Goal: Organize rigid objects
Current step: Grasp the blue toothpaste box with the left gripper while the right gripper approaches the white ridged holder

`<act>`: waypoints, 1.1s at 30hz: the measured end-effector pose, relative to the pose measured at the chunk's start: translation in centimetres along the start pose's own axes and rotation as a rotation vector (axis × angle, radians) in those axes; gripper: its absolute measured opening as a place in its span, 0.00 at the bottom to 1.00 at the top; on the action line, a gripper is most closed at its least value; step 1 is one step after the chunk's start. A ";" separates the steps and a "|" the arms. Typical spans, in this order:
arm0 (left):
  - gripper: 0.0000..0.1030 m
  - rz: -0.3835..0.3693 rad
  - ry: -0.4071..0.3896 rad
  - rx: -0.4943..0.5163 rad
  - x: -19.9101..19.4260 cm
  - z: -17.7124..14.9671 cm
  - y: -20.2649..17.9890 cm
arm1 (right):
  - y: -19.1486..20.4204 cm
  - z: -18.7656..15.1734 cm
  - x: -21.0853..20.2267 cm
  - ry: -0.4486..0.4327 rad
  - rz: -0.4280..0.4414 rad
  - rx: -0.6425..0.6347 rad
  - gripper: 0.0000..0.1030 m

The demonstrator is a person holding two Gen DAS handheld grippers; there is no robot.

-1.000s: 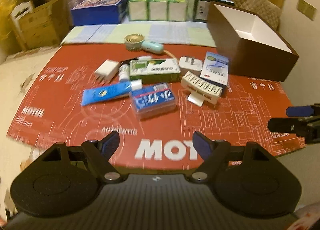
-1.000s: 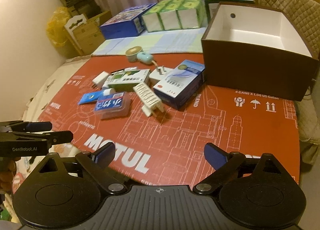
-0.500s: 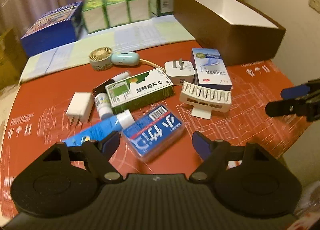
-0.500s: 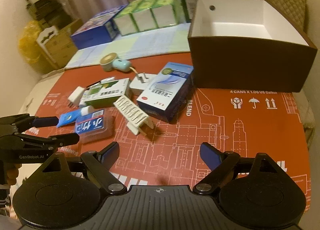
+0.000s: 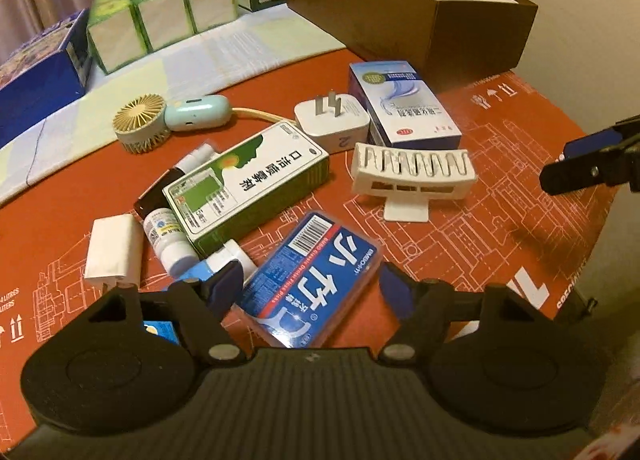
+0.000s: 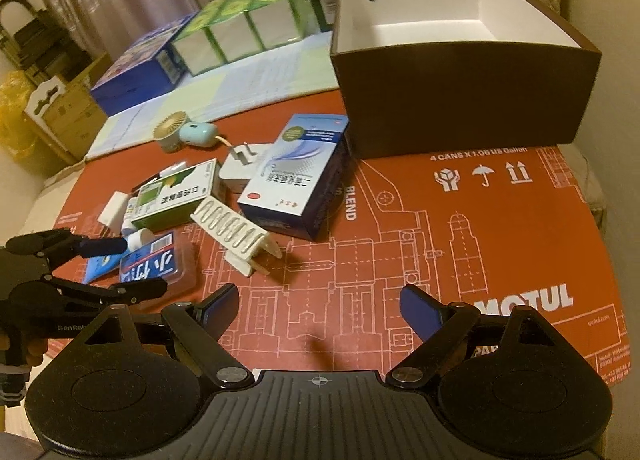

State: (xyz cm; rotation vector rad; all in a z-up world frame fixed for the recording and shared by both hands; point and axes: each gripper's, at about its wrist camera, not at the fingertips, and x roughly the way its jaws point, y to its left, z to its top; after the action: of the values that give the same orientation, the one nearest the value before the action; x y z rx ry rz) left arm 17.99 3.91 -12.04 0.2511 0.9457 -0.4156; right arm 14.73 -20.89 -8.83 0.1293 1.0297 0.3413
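Dental-floss-pick case (image 5: 314, 280), the flat blue-labelled clear plastic box nearest the left gripper (image 5: 310, 288), lies face up on the red printed mat (image 5: 500, 228), just in front of the green medicine carton (image 5: 248, 184) and beside the blue tube (image 5: 208, 268). The left gripper's jaws have just been closing a little but stand wide, one blue pad on each side of the case's near end; no pad appears to press on it, so nothing is held. In the right wrist view the same case (image 6: 154, 262) sits between the left gripper's two fingers.

The case looks light, stiff and smooth-walled, likely a thin clear shell that could slip or flex if pinched hard. Its two long side edges look the best place to take hold, across the short width, near the middle so it does not swing.

Its long axis runs diagonally in the left view, from the near left toward the far right, with the barcode end pointing away toward the white slotted rack (image 5: 412, 174).

The right gripper (image 6: 318, 306) hovers over bare mat with its jaws wide apart and nothing between them. The open brown box (image 6: 460, 108), white inside, stands at the far right of the mat, well apart from the case, and is probably where it belongs.
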 end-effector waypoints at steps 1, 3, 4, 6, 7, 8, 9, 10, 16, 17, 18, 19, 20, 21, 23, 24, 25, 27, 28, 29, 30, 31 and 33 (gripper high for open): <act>0.67 0.000 0.002 0.000 0.0 0.0 0.0 | 0.0 0.0 0.0 0.002 -0.005 0.004 0.83; 0.65 -0.016 -0.002 -0.021 -0.1 0.1 0.0 | -0.1 0.0 0.1 0.005 -0.012 0.011 0.83; 0.65 -0.030 -0.002 -0.036 -0.1 0.1 -0.1 | -0.1 0.1 0.1 0.007 -0.014 0.015 0.83; 0.65 -0.045 0.002 -0.040 -0.4 0.1 -0.5 | -0.1 0.2 0.1 0.011 -0.016 0.019 0.83; 0.65 -0.048 0.004 -0.035 -0.5 0.1 -0.8 | -0.1 0.3 0.2 0.012 -0.017 0.019 0.83; 0.65 -0.051 0.005 -0.028 -0.6 0.1 -1.1 | 0.0 0.3 0.2 0.013 -0.017 0.020 0.83; 0.65 -0.053 0.006 -0.024 -0.7 0.1 -1.4 | 0.1 0.4 0.3 0.014 -0.017 0.019 0.83; 0.65 -0.049 0.008 -0.021 -0.7 0.1 -1.6 | 0.1 0.5 0.3 0.014 -0.016 0.017 0.83; 0.64 0.018 0.018 0.021 -0.3 0.5 -0.4 | 0.4 0.9 0.5 0.014 -0.011 0.001 0.83; 0.64 0.015 0.023 0.019 -0.1 0.5 -0.1 | 0.4 0.9 0.6 0.015 -0.011 0.000 0.83; 0.65 0.001 0.027 0.014 0.0 0.4 0.3 | 0.4 0.9 0.6 0.015 -0.010 0.000 0.83; 0.66 -0.004 0.027 0.014 0.1 0.2 0.5 | 0.4 1.0 0.6 0.015 -0.009 0.000 0.83; 0.66 -0.007 0.031 0.017 0.2 0.1 0.5 | 0.3 1.0 0.7 0.016 -0.009 0.001 0.83; 0.66 -0.010 0.041 0.017 0.3 -0.1 0.5 | 0.4 1.0 0.6 0.016 -0.011 0.002 0.83; 0.64 -0.018 0.060 0.001 0.6 -0.4 0.2 | 0.2 1.0 0.7 0.017 -0.012 0.008 0.83; 0.64 -0.027 0.069 -0.007 0.6 -0.5 0.0 | 0.1 1.0 0.8 0.018 -0.012 0.010 0.83; 0.63 -0.033 0.074 -0.015 0.6 -0.6 -0.3 | 0.1 1.0 0.8 0.019 -0.013 0.012 0.83; 0.62 -0.038 0.073 -0.034 0.4 -0.7 -0.8 | -0.1 1.1 0.8 0.020 -0.013 0.014 0.83; 0.62 -0.038 0.071 -0.044 0.4 -0.6 -0.9 | -0.1 1.1 0.8 0.021 -0.013 0.014 0.83; 0.62 -0.035 0.067 -0.049 0.3 -0.5 -1.0 | -0.1 1.1 0.9 0.021 -0.013 0.014 0.83; 0.62 -0.032 0.060 -0.046 0.3 -0.3 -1.1 | -0.1 1.2 0.9 0.021 -0.012 0.013 0.83; 0.62 -0.029 0.052 -0.039 0.3 0.0 -1.2 | -0.1 1.2 0.9 0.022 -0.011 0.010 0.83; 0.62 -0.024 0.050 -0.024 0.5 0.4 -1.4 | 0.0 1.3 1.0 0.022 -0.008 0.002 0.83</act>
State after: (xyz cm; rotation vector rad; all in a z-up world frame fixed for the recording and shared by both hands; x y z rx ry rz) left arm 17.90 2.39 -12.25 0.2297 1.0024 -0.4211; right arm 16.28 -20.47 -8.97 0.1233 1.0521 0.3348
